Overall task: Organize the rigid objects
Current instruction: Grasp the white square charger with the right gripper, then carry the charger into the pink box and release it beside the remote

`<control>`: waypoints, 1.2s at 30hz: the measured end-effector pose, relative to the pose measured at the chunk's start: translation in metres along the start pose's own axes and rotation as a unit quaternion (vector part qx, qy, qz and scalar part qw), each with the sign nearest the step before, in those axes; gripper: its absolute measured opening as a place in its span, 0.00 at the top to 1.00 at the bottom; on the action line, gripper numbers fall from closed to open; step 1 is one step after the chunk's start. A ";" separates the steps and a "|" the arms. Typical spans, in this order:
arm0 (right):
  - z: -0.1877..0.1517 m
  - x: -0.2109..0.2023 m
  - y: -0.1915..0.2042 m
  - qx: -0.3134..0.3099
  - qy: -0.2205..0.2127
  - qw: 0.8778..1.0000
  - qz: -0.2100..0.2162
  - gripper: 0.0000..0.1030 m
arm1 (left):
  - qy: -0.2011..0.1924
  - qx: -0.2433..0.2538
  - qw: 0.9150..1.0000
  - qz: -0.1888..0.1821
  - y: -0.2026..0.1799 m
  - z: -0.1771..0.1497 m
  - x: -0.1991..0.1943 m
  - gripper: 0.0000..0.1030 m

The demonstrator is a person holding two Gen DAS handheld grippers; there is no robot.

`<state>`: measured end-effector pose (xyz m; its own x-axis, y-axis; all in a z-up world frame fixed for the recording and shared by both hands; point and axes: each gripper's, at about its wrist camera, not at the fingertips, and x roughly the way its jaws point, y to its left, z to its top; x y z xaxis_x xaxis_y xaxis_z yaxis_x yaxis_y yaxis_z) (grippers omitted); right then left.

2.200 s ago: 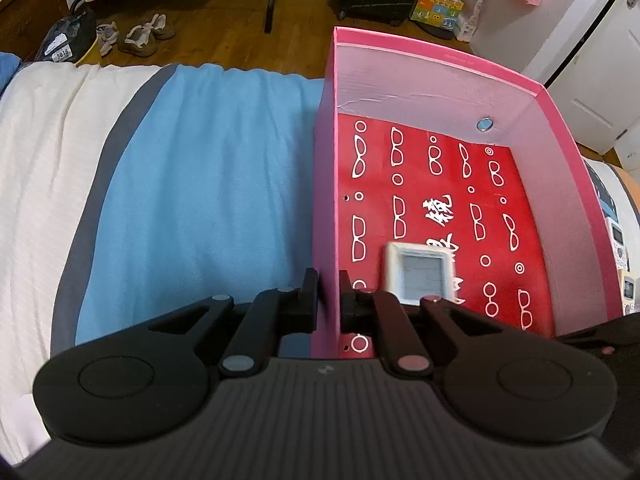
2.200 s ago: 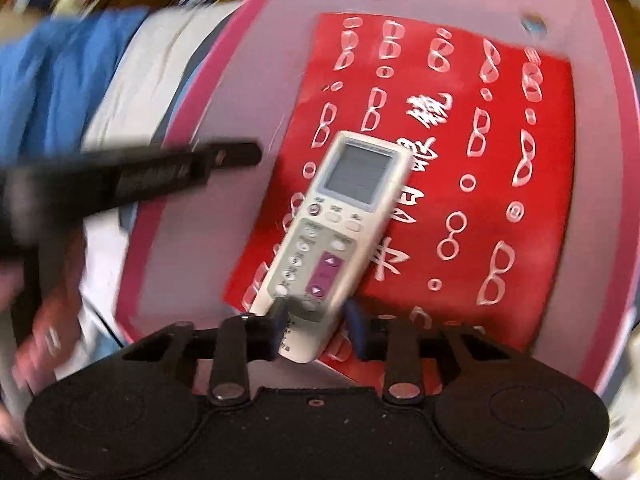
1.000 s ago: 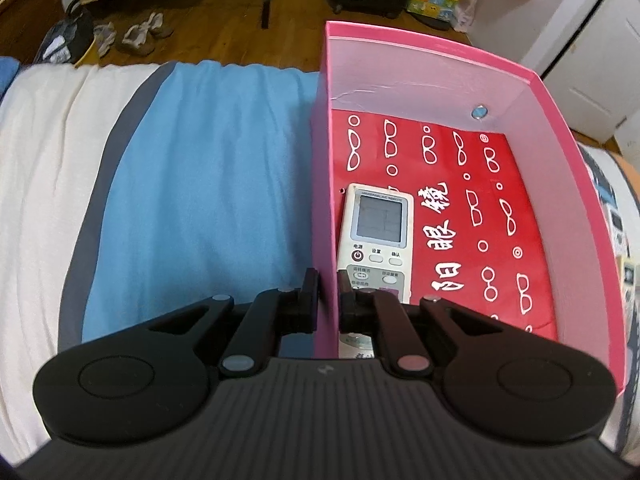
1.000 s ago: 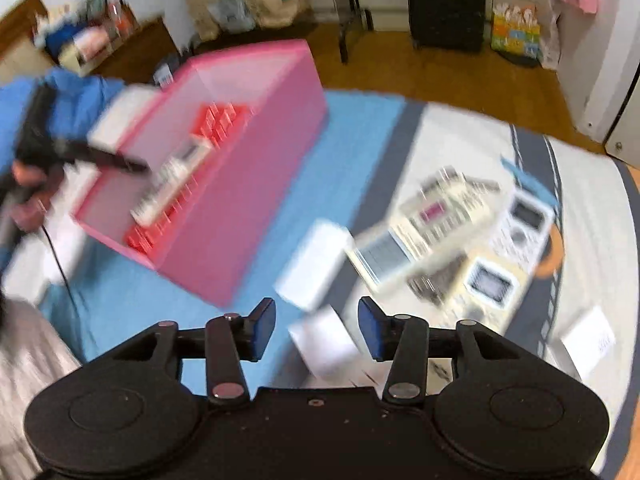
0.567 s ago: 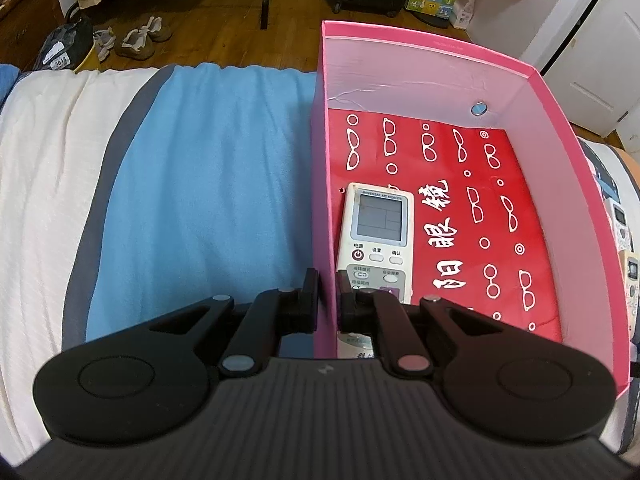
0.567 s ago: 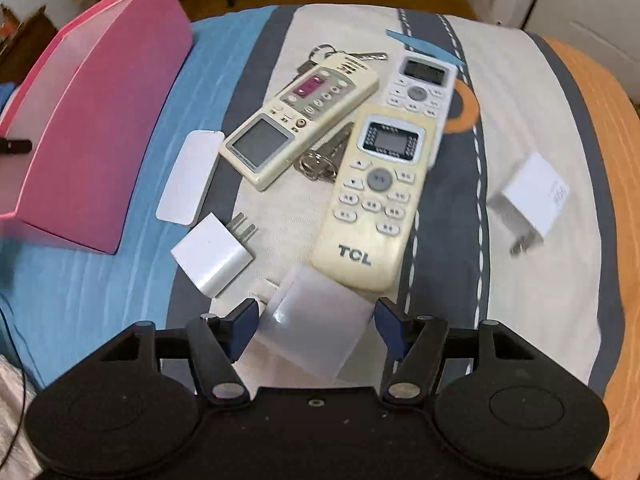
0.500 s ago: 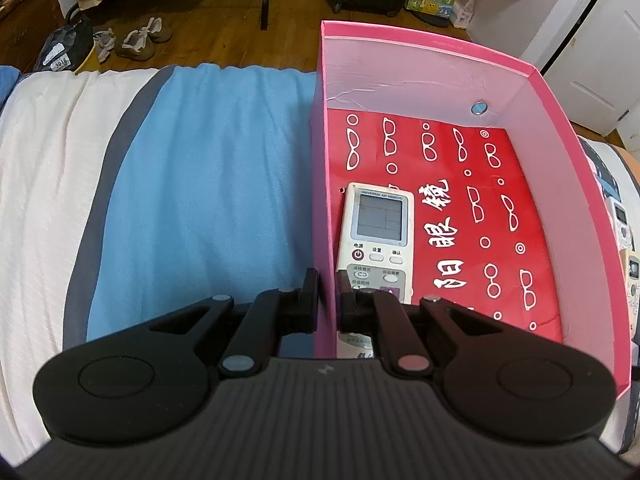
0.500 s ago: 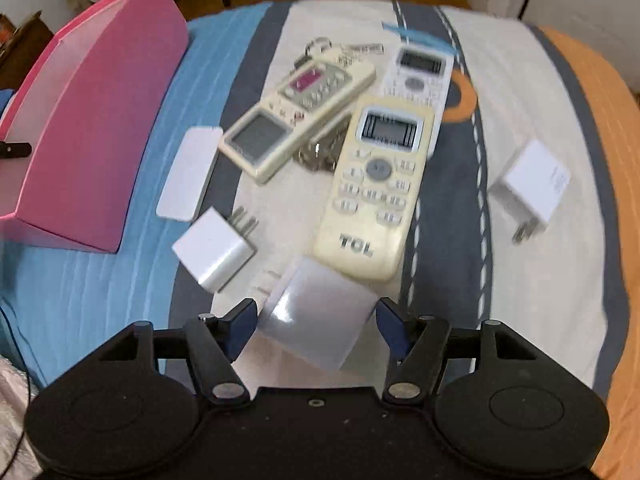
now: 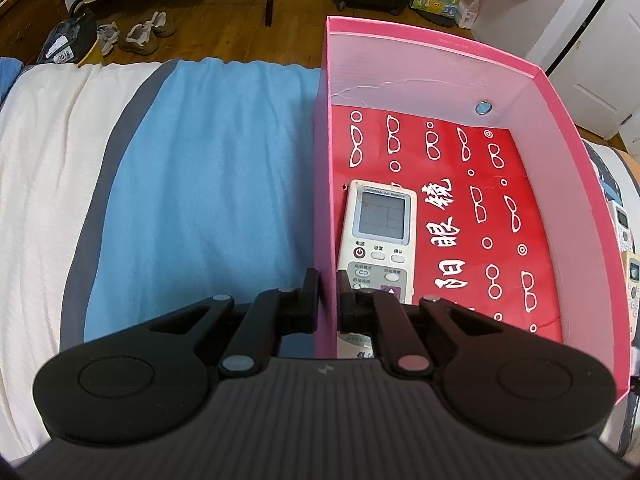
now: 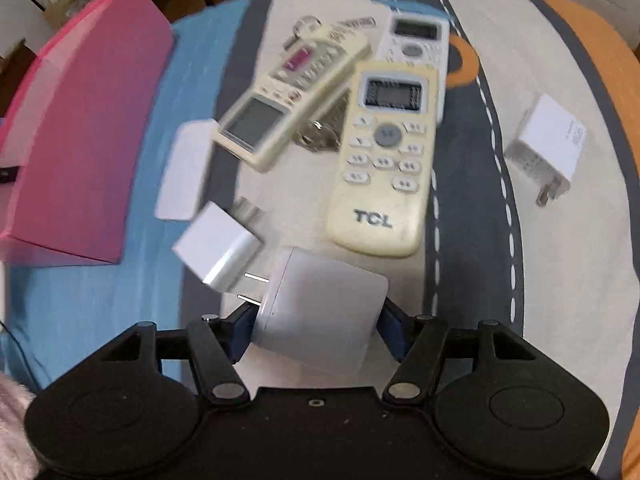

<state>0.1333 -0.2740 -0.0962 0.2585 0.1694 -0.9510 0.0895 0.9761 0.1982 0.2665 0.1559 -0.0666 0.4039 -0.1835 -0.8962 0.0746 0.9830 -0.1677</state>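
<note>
Our left gripper (image 9: 328, 294) is clamped on the near left wall of the pink box (image 9: 560, 128), 1 finger outside and 1 inside, the pads pressed to the thin card. The box sits on a bedspread (image 9: 192, 184) striped cream, grey and blue. On its red floor lies a cream AC remote (image 9: 378, 240), screen away from us, its near end hidden behind the inner finger.

Our right gripper (image 10: 318, 322) points steeply down at the clutter beside the box. Its jaws stand fairly wide and have just been closing a little; a large grey-white plug adapter (image 10: 320, 316) lies between them, prongs to the left. The pads sit at its 2 sides, but we cannot tell whether they press on it.

Just beyond it lie a smaller white charger (image 10: 218, 252), a TCL remote (image 10: 384, 156), a slanted cream remote (image 10: 292, 92), a white remote (image 10: 414, 38) partly under the TCL one, and keys (image 10: 320, 132) between them. A flat white card (image 10: 184, 168) lies near the box, and another white charger (image 10: 548, 144) sits well apart at right.
</note>
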 end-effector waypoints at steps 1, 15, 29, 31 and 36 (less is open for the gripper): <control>0.000 -0.007 0.002 0.003 -0.011 1.000 0.003 0.34 | 0.000 0.000 1.000 0.000 0.000 0.000 0.000 0.94; 0.033 -0.104 0.168 -0.157 -0.123 0.964 0.176 0.33 | 0.002 -0.018 1.000 -0.014 0.008 0.001 0.004 0.94; 0.084 0.054 0.275 -0.179 0.008 0.984 0.010 0.33 | -0.002 -0.011 1.000 -0.020 0.009 -0.001 0.004 0.94; 0.089 0.067 0.278 -0.172 0.016 0.985 -0.009 0.31 | -0.003 -0.011 1.000 -0.024 0.009 -0.001 0.004 0.93; 0.096 0.052 0.270 -0.143 -0.010 0.989 0.048 0.31 | -0.003 -0.014 1.000 -0.026 0.009 0.000 0.004 0.93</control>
<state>0.2635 -0.0149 -0.0692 0.2721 0.2638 -0.9254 -0.2112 0.9546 0.2100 0.2684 0.1643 -0.0714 0.4051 -0.2338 -0.8839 0.0701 0.9718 -0.2250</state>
